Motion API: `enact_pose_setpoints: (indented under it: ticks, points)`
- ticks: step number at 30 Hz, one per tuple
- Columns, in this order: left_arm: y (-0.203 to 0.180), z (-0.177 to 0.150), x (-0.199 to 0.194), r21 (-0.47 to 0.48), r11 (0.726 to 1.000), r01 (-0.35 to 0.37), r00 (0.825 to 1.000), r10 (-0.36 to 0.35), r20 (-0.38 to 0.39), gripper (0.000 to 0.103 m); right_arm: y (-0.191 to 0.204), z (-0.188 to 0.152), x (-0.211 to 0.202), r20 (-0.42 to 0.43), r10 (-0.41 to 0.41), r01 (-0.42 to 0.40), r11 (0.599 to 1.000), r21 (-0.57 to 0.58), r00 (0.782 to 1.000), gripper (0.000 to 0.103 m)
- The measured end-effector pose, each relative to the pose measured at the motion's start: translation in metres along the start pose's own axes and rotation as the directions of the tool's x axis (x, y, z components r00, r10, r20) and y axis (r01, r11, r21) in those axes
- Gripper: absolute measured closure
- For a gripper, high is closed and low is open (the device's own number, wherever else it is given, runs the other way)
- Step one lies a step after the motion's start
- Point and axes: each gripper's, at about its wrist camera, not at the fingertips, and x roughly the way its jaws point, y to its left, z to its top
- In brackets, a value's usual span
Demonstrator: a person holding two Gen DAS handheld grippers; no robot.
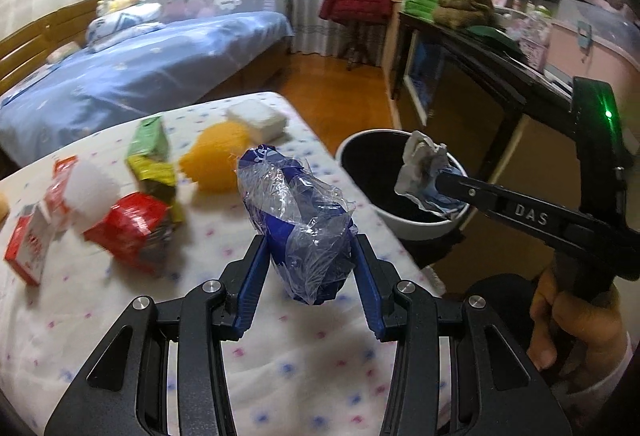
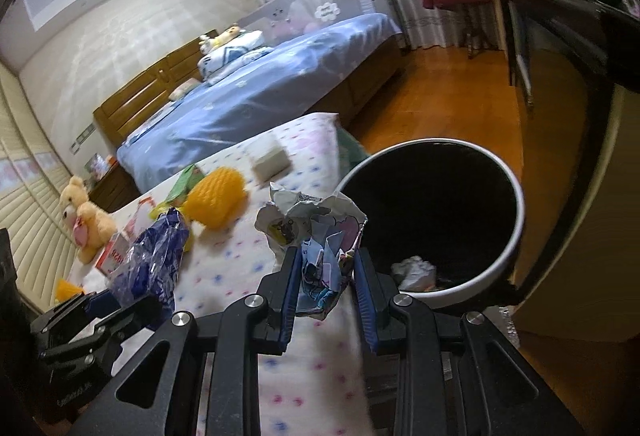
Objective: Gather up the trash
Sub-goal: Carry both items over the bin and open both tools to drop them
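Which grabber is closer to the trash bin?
Right. The right gripper holds crumpled paper over the bin; the left gripper holds a plastic wrapper above the table beside it.

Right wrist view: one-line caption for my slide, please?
Right gripper clamps crumpled paper beside the black bin; left gripper holds a blue plastic wrapper.

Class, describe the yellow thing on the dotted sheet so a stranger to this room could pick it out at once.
Start at the dotted sheet in the foreground, before the blue bed. Near its far end, just in front of the white block and right of the green carton, lies the yellow thing. It alone is rounded, yellow and bumpy; its neighbours are boxy.
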Motion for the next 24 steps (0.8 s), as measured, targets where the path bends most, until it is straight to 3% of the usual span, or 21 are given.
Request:
enact_pose_setpoints:
  ticks: [11, 24]
  points:
    - [-0.022, 0.022, 0.022, 0.033, 0.994, 0.106, 0.994, -0.107, 0.018, 0.062, -0.039, 0.010, 0.000, 0.012, -0.069, 0.069, 0.996, 0.060, 0.998, 0.076]
    - [-0.036, 0.041, 0.065, 0.075, 0.988, 0.132, 0.991, -0.131, -0.017, 0.062, -0.065, 0.015, 0.015, -0.015, -0.127, 0.128, 0.987, 0.097, 0.992, 0.076]
